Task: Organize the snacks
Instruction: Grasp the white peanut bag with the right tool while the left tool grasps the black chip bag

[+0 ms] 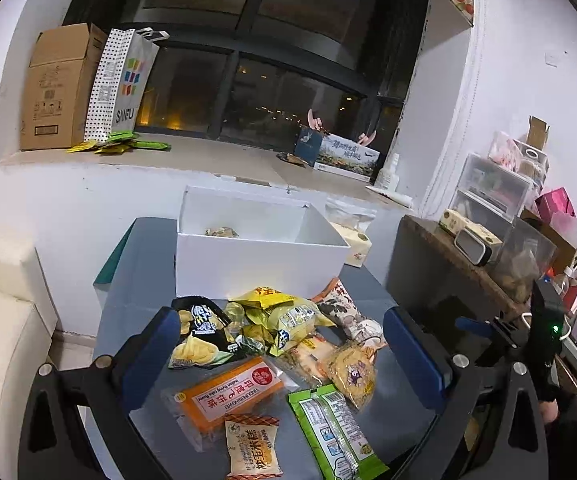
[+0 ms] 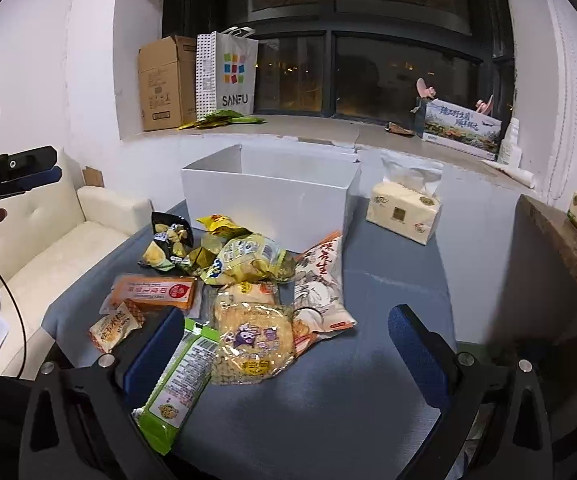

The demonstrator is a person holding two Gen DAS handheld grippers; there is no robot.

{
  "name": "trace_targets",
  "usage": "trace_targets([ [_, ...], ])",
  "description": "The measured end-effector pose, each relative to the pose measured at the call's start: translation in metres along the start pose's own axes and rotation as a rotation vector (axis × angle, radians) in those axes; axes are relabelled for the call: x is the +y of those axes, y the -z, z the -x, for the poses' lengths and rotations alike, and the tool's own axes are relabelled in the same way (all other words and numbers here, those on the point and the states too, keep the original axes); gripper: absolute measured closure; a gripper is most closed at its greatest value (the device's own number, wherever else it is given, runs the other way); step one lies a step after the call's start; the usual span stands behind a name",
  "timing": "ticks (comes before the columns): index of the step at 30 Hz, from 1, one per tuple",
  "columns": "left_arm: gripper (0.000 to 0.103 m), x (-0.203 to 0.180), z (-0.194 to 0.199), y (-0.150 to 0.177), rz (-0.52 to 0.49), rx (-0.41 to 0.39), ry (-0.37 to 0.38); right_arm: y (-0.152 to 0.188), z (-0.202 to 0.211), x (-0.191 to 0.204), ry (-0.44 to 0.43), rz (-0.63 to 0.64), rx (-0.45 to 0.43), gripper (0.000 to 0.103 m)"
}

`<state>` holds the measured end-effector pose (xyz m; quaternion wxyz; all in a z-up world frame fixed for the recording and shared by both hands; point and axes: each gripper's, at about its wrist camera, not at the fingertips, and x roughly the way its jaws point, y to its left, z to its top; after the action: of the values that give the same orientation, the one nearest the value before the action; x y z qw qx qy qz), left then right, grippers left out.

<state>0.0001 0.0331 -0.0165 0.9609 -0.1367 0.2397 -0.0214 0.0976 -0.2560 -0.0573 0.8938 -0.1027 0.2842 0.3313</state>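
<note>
Both hand-held grippers, left [image 1: 284, 360] and right [image 2: 288, 344], hover spread apart and empty over the snack packets [image 2: 248, 280]. These look light, crinkly and slippery; pinch a sealed edge, judging the round cracker pack [image 2: 254, 344] fragile.

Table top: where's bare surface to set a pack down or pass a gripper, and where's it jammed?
Free: the grey table right of the snack pile, between the white box, the tissue pack and the near edge. Crowded: centre-left, where packets overlap from the box front down to the green packet. Both grippers, left and right, hang open.
</note>
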Motion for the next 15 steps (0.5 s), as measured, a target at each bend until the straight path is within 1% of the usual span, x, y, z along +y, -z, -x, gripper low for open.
trace_targets([
  [2, 0.0, -0.002, -0.001, 0.001, -0.012, 0.003, 0.001, 0.001, -0.005, 0.001, -0.006, -0.005, 0.019, 0.0],
  [4, 0.0, -0.004, -0.002, 0.003, -0.026, 0.014, 0.011, -0.001, -0.013, -0.002, -0.032, -0.018, 0.043, 0.0],
  [6, 0.0, -0.005, -0.002, 0.005, -0.04, 0.018, 0.014, -0.006, -0.025, -0.01, -0.09, -0.051, 0.057, 0.0],
  [7, 0.0, -0.006, -0.002, 0.006, -0.045, 0.021, 0.016, -0.008, -0.029, -0.013, -0.103, -0.062, 0.065, 0.0],
  [9, 0.0, -0.006, -0.003, 0.008, -0.052, 0.028, 0.021, -0.015, -0.047, -0.025, -0.145, -0.105, 0.087, 0.0],
  [12, 0.0, -0.007, -0.006, 0.011, -0.056, 0.034, 0.024, -0.024, -0.079, -0.045, -0.182, -0.174, 0.127, 0.0],
  [13, 0.0, -0.007, -0.006, 0.011, -0.055, 0.037, 0.028, -0.026, -0.089, -0.05, -0.183, -0.185, 0.137, 0.0],
  [15, 0.0, -0.006, -0.007, 0.012, -0.051, 0.039, 0.033, -0.031, -0.114, -0.061, -0.156, -0.202, 0.169, 0.0],
])
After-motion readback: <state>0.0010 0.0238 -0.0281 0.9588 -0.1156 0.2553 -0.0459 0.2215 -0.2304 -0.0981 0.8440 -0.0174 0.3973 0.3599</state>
